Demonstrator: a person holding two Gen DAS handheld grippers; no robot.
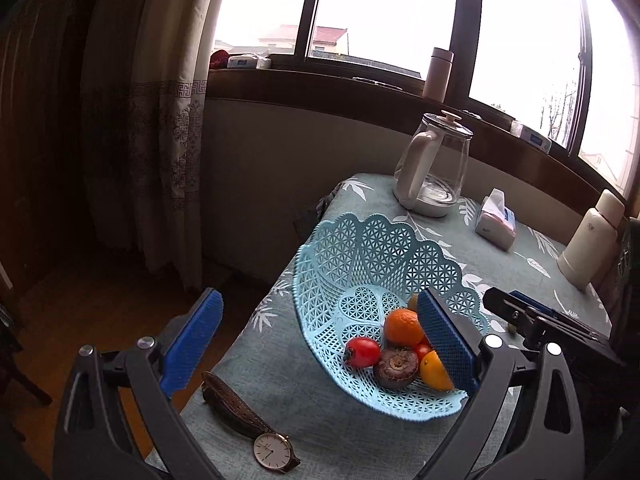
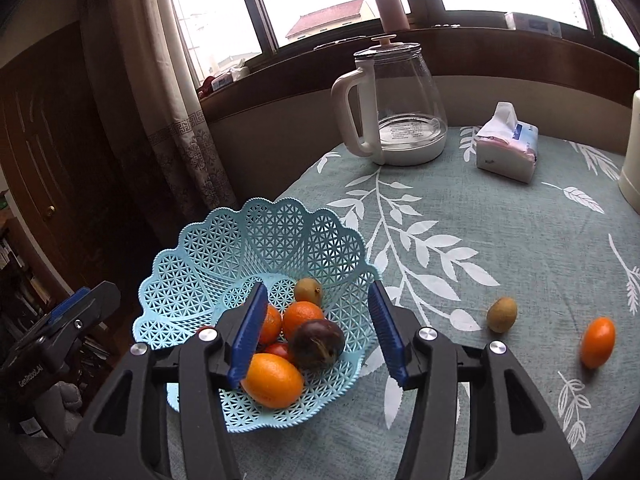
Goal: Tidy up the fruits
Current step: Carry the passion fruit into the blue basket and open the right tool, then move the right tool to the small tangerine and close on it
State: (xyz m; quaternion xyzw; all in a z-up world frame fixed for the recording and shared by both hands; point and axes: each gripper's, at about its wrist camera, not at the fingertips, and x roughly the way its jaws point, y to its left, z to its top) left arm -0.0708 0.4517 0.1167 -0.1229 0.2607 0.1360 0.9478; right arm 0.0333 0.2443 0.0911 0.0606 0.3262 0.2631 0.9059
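In the left wrist view, the left gripper is seen spread wide and empty, with the basket just ahead of its right finger and a watch below between the fingers.

In the right wrist view, the right gripper is likewise spread and empty above the basket's near rim. A kiwi and an orange are left on the cloth, off to its right. The kiwi is probably best taken next, approached from above and closed on gently so it is not rolled.

Fruit-filled blue basket, two fruits outside
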